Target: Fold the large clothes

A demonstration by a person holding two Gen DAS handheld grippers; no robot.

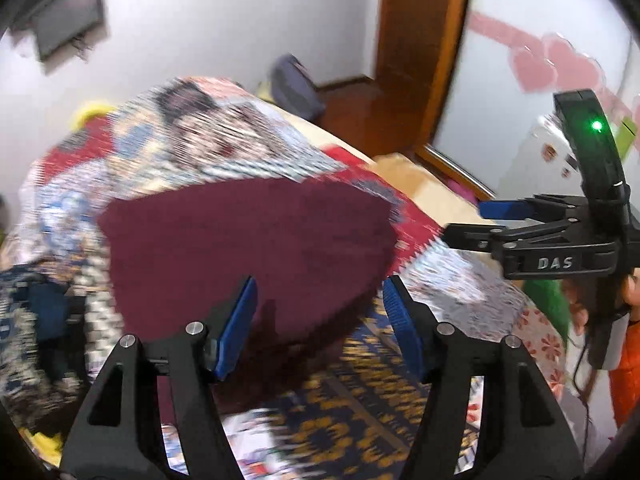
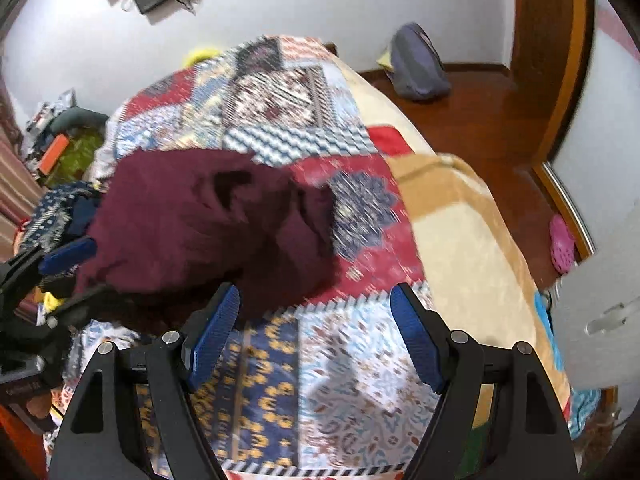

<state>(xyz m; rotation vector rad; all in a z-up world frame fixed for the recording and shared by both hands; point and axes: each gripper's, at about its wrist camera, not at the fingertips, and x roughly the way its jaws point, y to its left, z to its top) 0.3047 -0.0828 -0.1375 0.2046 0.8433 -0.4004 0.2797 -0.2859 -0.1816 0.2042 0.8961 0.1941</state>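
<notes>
patchwork bed [image 2: 344, 360]: maroon garment [image 2: 208, 220] heaped at 11 o'clock, unfolded; my left gripper [image 1: 318, 320] and right gripper [image 2: 314, 332], jaws spread, empty, ready.

Even, fairly bright indoor light fills both views. Motion blur smears the patchwork patterned quilt [image 1: 224, 136] toward 11 o'clock in the left wrist view, and combs the quilt's edges in the right. Fisheye bending curves the brown wooden door frame [image 2: 560, 60] at 2 o'clock; corners vignette black.
</notes>
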